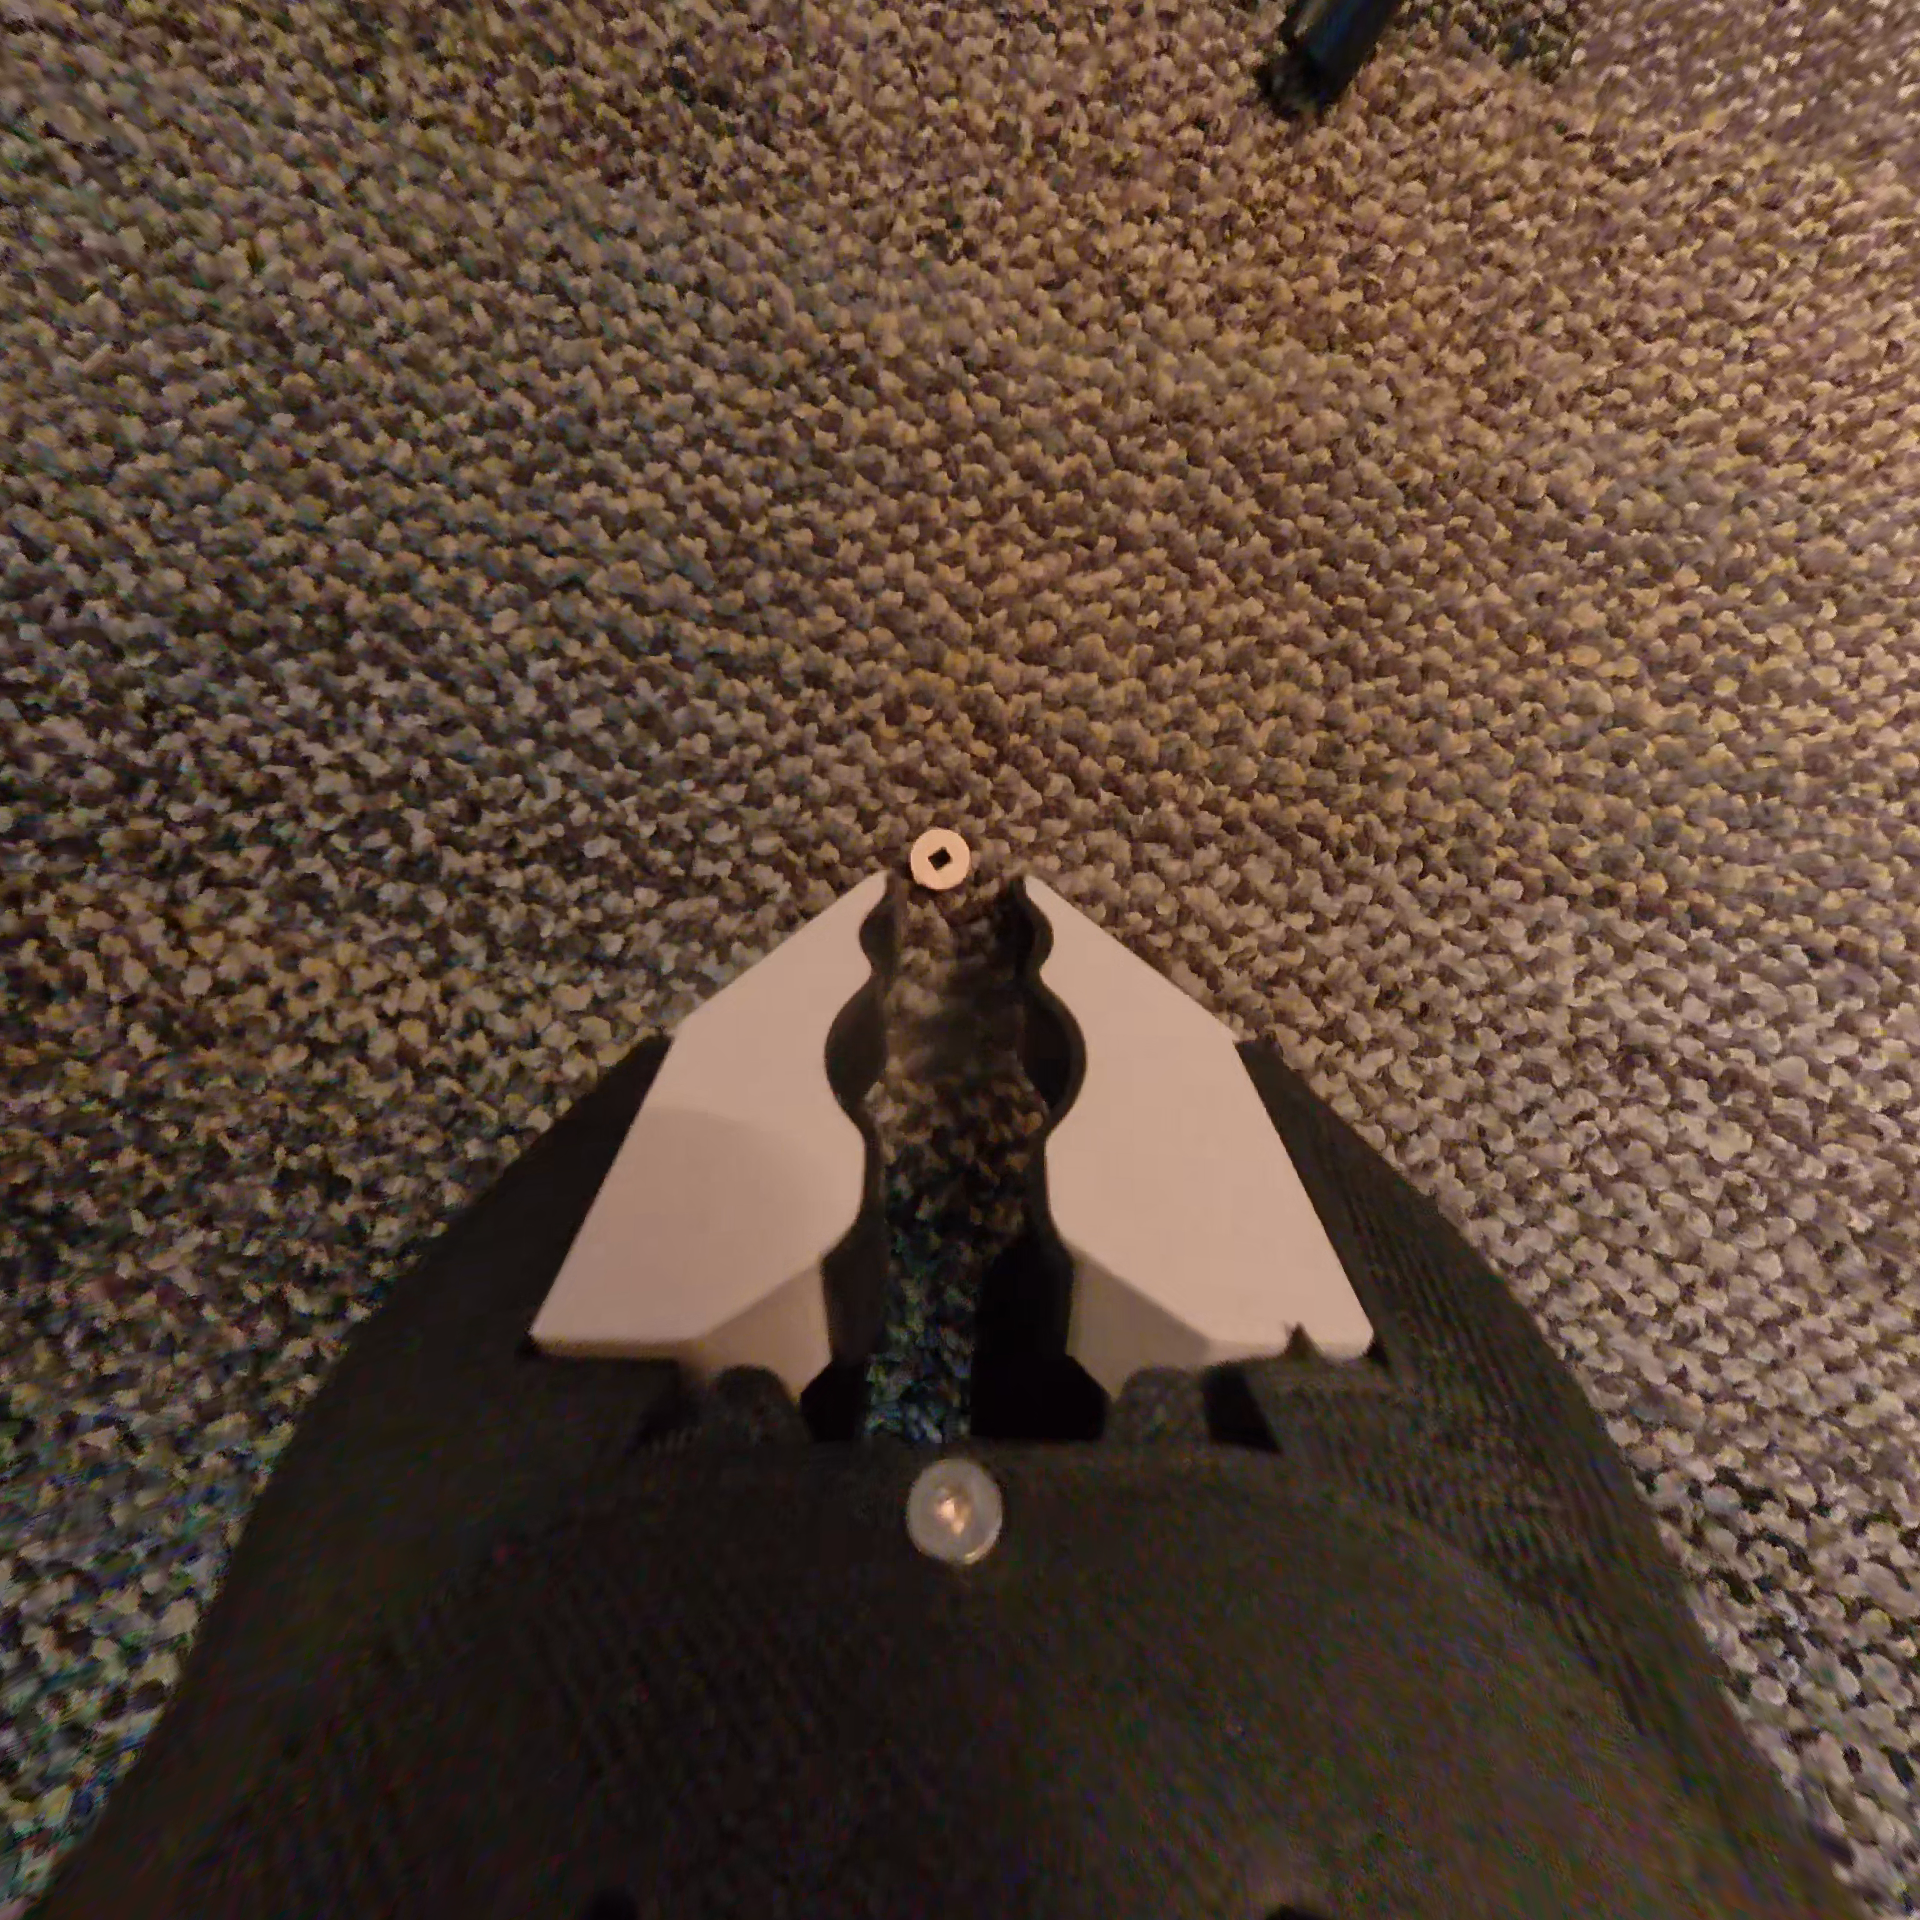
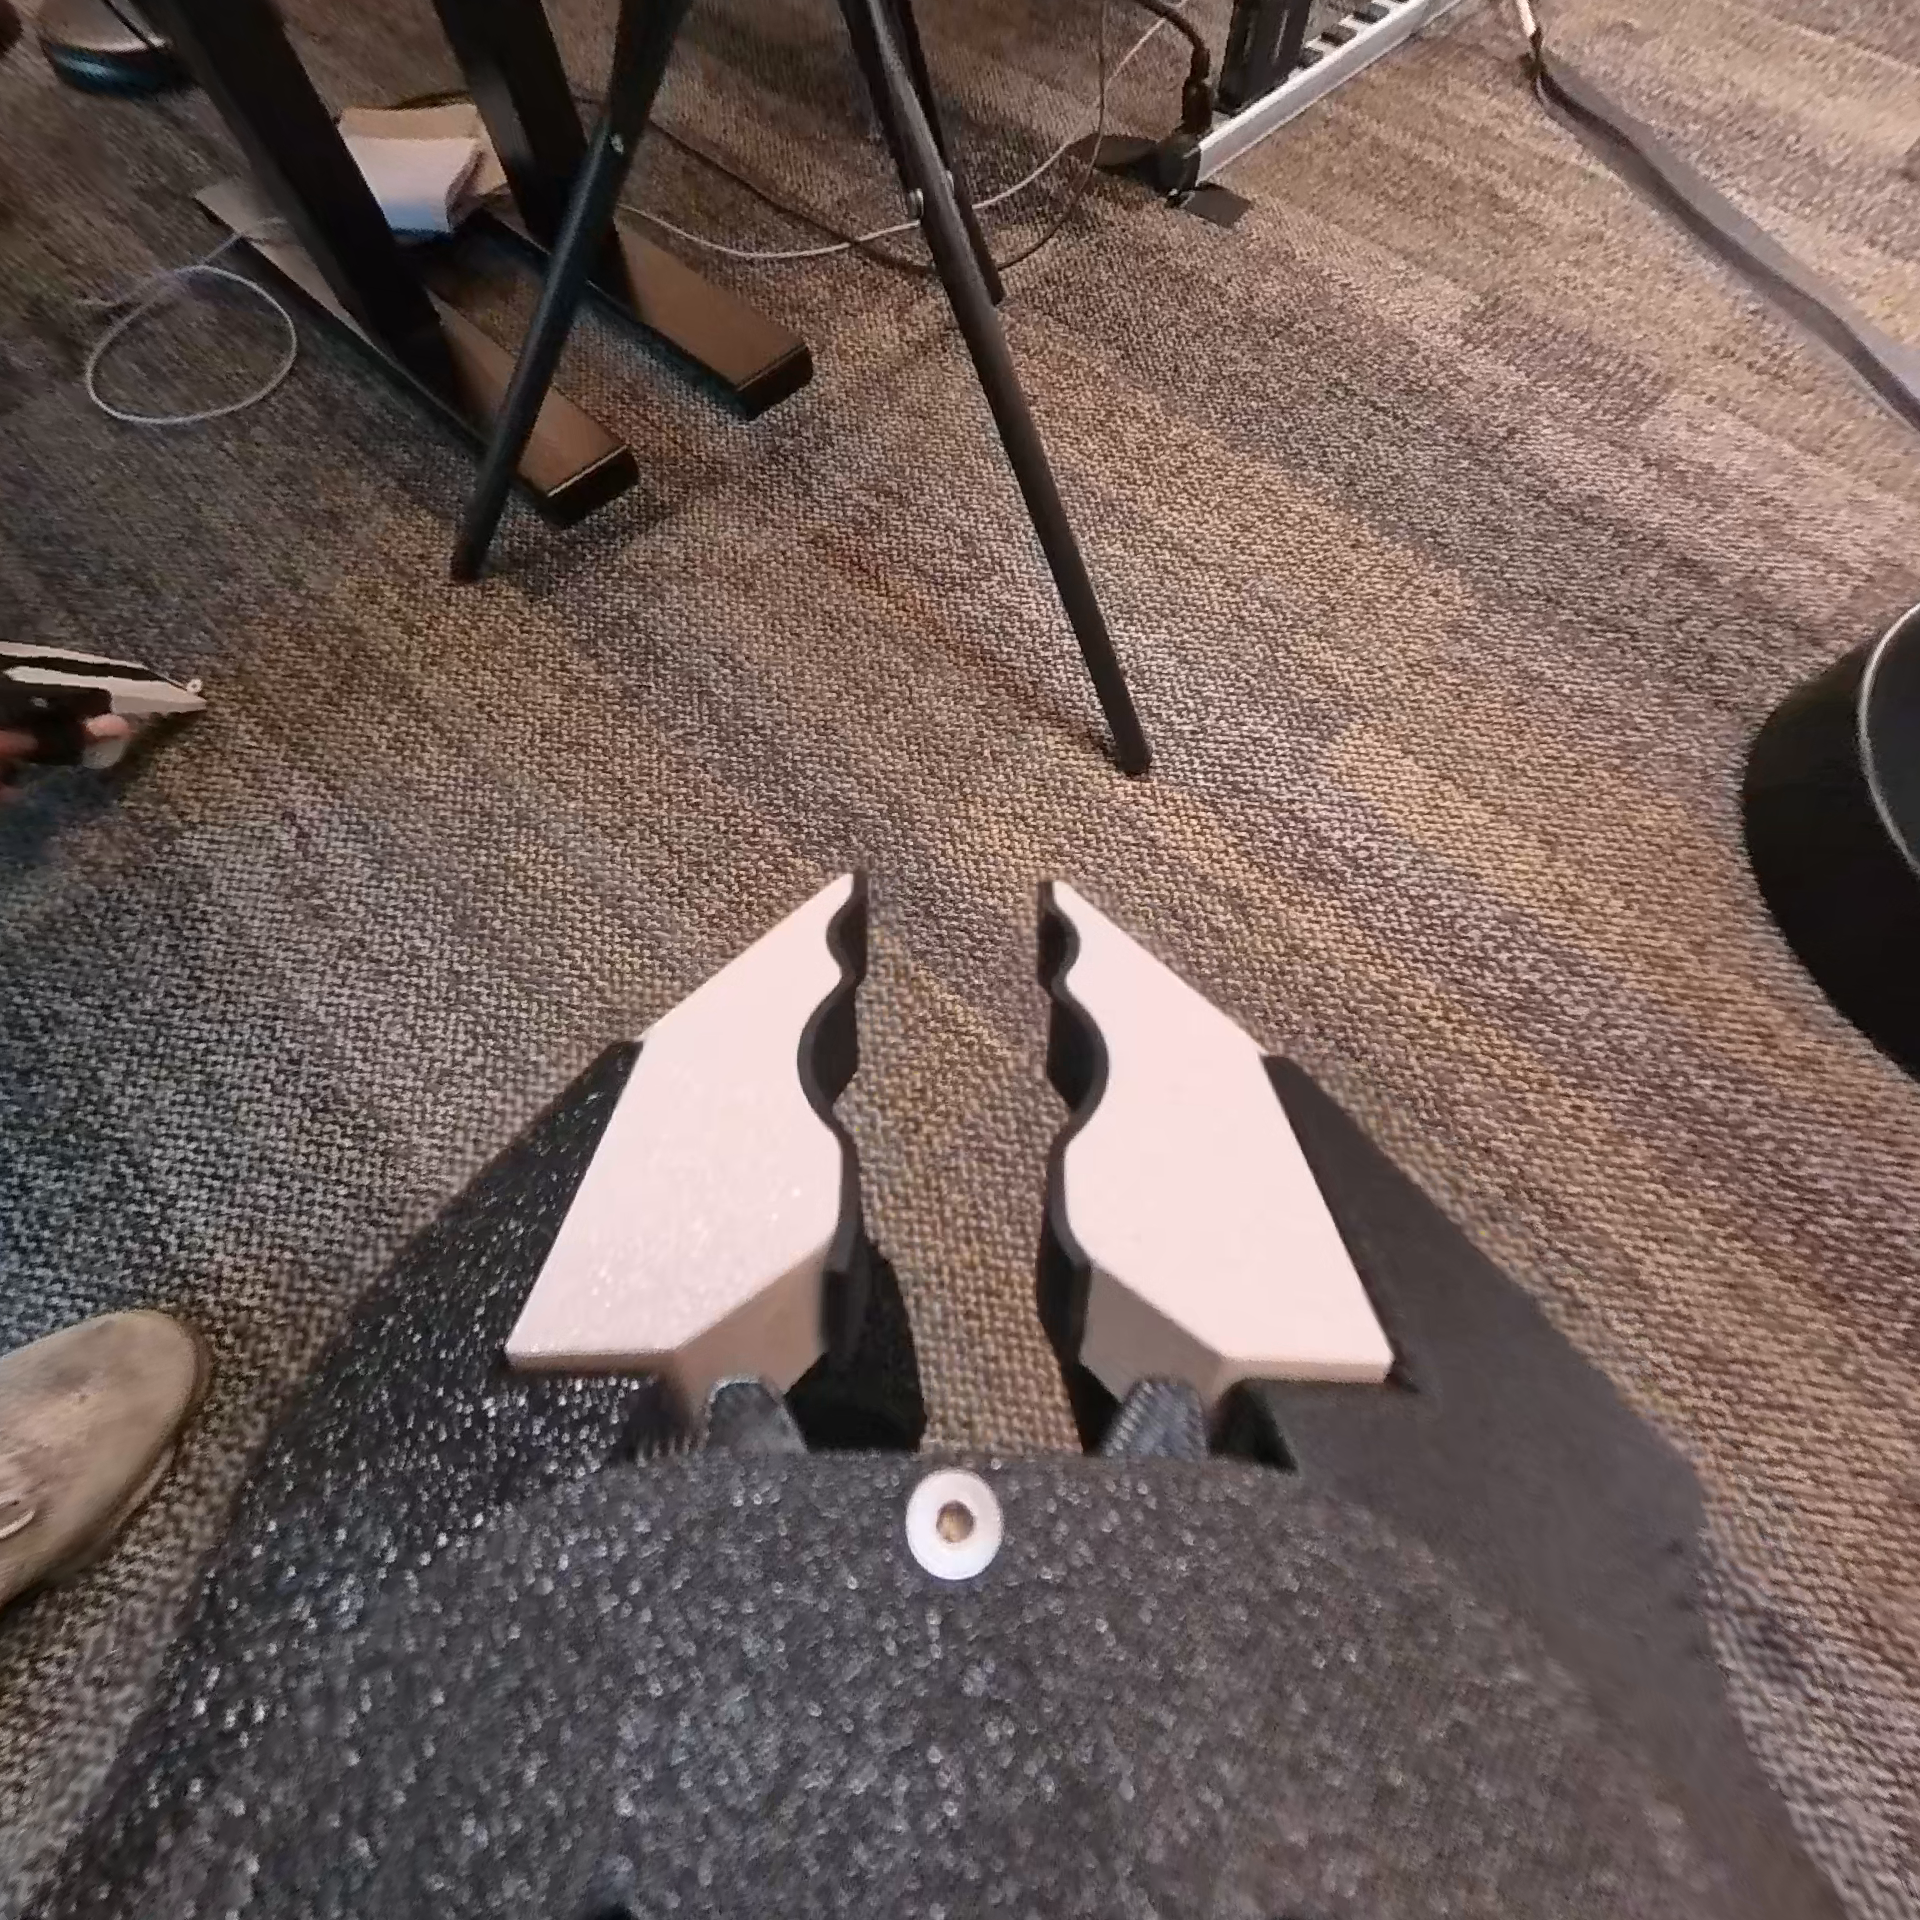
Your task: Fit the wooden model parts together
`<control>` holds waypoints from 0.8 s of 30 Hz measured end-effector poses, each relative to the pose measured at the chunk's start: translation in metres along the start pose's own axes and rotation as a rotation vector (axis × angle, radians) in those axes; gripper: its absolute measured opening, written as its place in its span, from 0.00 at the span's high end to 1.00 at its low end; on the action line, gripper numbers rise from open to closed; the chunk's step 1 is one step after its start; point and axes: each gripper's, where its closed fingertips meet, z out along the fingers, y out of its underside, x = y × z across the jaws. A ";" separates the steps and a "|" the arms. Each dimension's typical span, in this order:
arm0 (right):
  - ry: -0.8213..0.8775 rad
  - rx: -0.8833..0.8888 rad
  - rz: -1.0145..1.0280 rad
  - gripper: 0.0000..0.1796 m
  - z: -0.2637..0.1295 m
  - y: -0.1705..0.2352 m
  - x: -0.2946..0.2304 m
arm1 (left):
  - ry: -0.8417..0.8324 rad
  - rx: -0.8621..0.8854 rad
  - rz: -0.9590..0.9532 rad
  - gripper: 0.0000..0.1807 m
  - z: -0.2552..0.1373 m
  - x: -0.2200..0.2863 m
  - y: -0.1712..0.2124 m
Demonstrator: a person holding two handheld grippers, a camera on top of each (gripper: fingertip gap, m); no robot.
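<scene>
Small round wooden washer (image 1: 938, 861) with square hole, lying loose on carpet (image 1: 1039, 468) just past the parted, empty left gripper (image 1: 955, 884); right gripper (image 2: 954, 896) spread wide, holding nothing, over bare carpet; no parts yet joined, assembly judged barely begun.

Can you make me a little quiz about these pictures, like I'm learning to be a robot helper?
1. True or false: the right gripper is holding a wooden part.
2. What shape is the hole in the small round wooden piece? A) round B) square C) star
3. Fill in: the wooden piece sits just ahead of the left gripper, over the ____.

Key: 1 false, it is open and empty. 2 B. 3 carpet.
</scene>
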 end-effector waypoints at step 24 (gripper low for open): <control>-0.028 0.248 0.259 0.84 -0.150 -0.138 -0.064 | 0.600 0.393 0.649 0.94 -0.319 0.367 -0.315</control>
